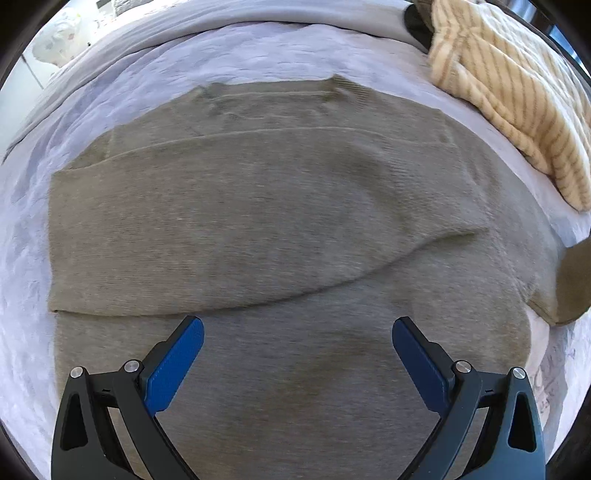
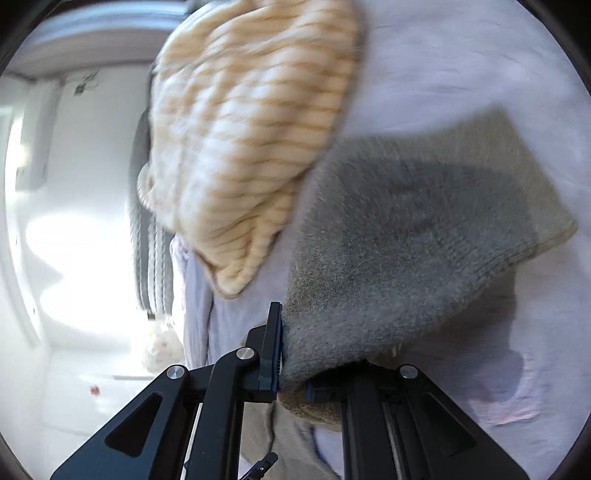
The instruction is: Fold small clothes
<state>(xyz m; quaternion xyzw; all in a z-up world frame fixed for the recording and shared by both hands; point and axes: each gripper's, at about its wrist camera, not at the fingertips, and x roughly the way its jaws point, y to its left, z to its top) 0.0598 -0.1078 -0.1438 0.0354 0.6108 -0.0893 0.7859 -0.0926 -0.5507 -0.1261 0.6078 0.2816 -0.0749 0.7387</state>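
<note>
An olive-grey knit sweater lies flat on the pale lilac bed cover, one sleeve folded across its body. My left gripper is open and empty, hovering over the sweater's lower part. My right gripper is shut on part of the same sweater, which drapes over and hides the right finger; the lifted fabric is blurred. That lifted part shows at the right edge of the left wrist view.
A cream and tan striped knit garment lies at the bed's far right corner, also in the right wrist view. A grey blanket lies along the far side. The bed edge drops to a white floor.
</note>
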